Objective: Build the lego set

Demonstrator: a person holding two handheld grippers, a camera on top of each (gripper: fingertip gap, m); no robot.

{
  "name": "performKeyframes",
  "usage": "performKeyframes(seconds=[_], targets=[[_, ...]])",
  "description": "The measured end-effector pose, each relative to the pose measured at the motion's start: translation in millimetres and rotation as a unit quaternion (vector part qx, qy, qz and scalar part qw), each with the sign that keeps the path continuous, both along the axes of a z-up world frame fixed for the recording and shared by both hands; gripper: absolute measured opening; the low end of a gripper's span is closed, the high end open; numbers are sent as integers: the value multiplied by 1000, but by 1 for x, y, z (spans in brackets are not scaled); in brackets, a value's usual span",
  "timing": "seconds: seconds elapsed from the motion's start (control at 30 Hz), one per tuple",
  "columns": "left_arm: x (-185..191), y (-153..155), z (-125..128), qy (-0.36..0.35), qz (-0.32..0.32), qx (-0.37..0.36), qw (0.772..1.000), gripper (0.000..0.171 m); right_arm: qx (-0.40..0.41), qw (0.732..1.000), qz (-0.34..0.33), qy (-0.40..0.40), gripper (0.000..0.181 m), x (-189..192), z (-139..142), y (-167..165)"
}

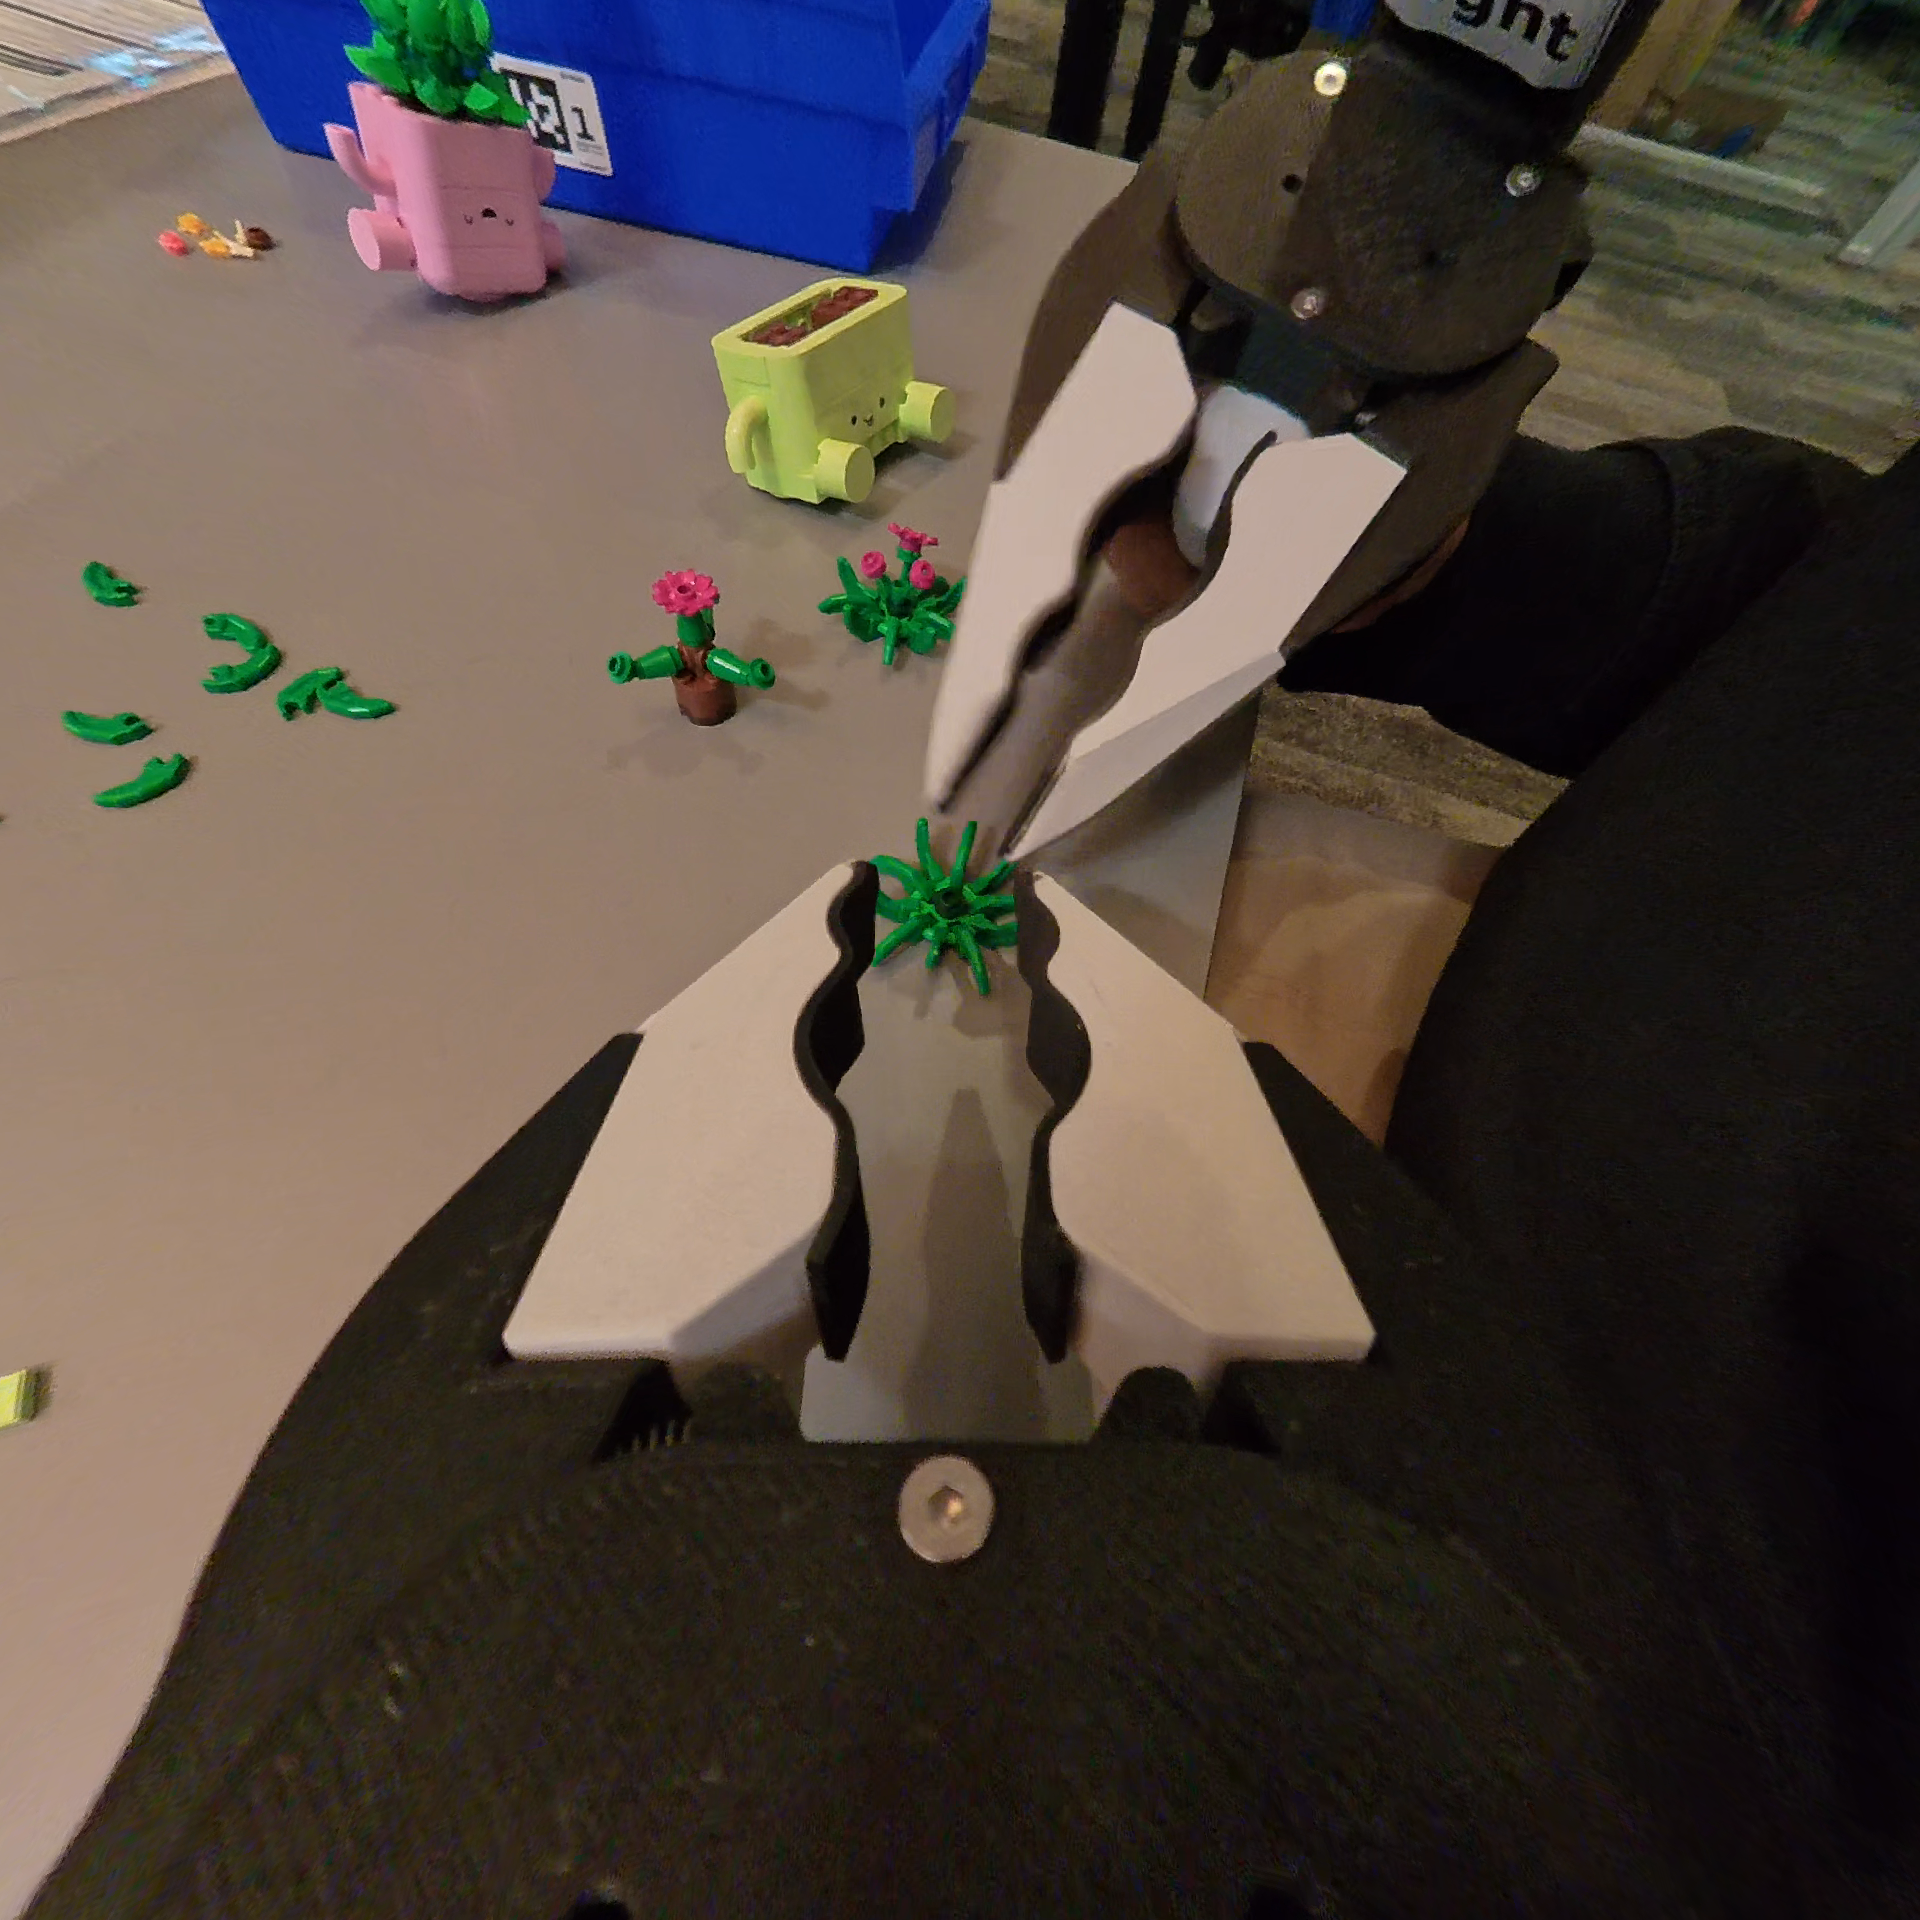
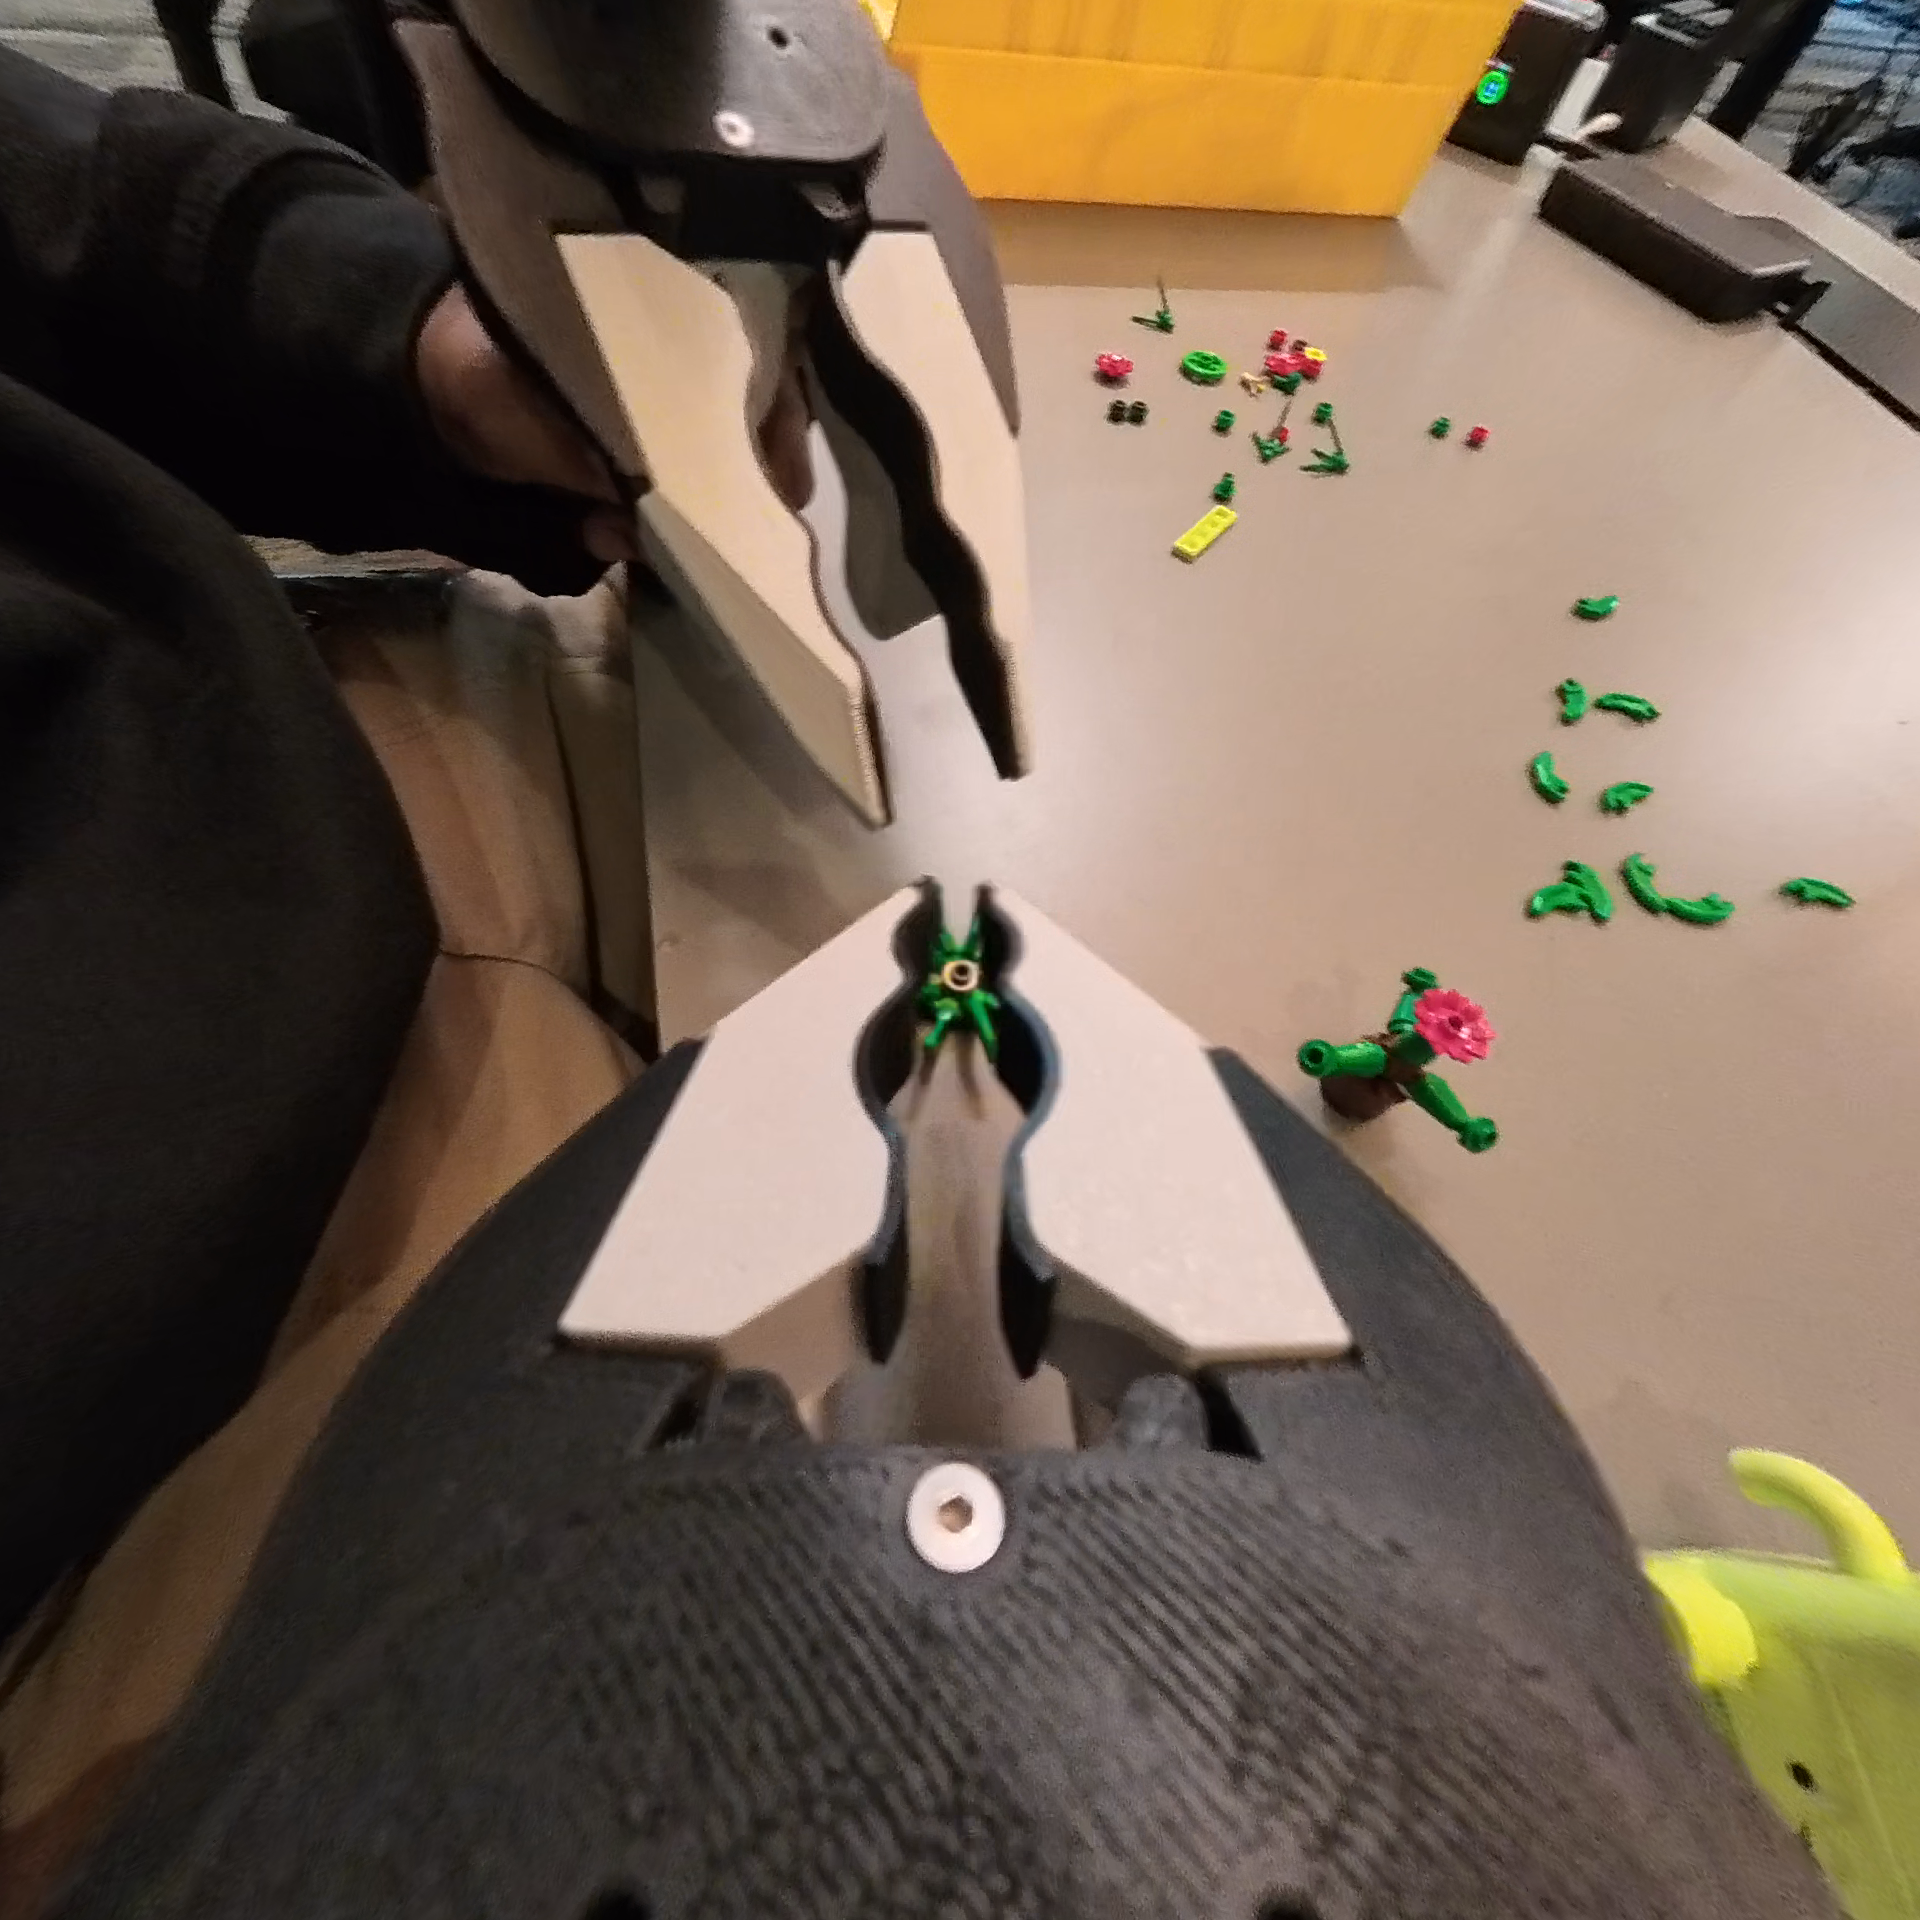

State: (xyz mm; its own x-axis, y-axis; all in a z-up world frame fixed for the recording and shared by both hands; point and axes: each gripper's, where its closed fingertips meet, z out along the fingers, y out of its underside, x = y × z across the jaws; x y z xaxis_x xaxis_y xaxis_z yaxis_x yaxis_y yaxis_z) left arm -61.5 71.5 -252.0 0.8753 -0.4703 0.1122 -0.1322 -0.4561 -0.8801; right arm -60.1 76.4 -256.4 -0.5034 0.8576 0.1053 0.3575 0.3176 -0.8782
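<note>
Between the right gripper [image 2: 954,891] tips sits one spiky green plant piece [image 2: 958,987], pinched by the nearly closed jaws, its centre stud facing the right wrist camera and its leaves fanning outward; it has no clear long axis. In the left wrist view the same piece [image 1: 943,906] appears just past the left gripper [image 1: 943,878], whose jaws stand apart and hold nothing, while the right gripper [image 1: 977,821] comes down at a steep tilt from the upper right, tips meeting at the leaves. In the right wrist view the left gripper [image 2: 945,800] hangs tips-down above the piece, clear of it. Each gripper is held by one hand, with a dark sleeve [image 1: 1558,582] behind. On the grey table [image 1: 416,1039], counted: one flower stem on a brown base [image 1: 694,660] with one pink bloom, upright, its two green side arms spread level; one leafy cluster [image 1: 896,594] with three pink buds; seven loose curved green leaves [image 1: 241,665] lying flat, well apart to the left; one lime pot [image 1: 826,390], open top up; one pink pot [image 1: 457,197] topped with foliage; one small heap of tiny coloured bits [image 1: 216,239]; one blue bin [image 1: 665,114]. The right wrist view adds one yellow bin [image 2: 1195,104], one yellow plate [image 2: 1205,532] and a scatter of small parts, too blurred to count.
</note>
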Motion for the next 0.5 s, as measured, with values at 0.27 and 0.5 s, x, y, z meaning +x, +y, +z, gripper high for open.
performKeyframes(seconds=[0.27,0.5], targets=[[8,-4,-8,6,-22,-26,999,32,4,1000,4,-7,9,0,-3,-2],[1,-1,-1,-30,-8,-18,999,33,-2,1000,2,0,0,1,0,-1]])
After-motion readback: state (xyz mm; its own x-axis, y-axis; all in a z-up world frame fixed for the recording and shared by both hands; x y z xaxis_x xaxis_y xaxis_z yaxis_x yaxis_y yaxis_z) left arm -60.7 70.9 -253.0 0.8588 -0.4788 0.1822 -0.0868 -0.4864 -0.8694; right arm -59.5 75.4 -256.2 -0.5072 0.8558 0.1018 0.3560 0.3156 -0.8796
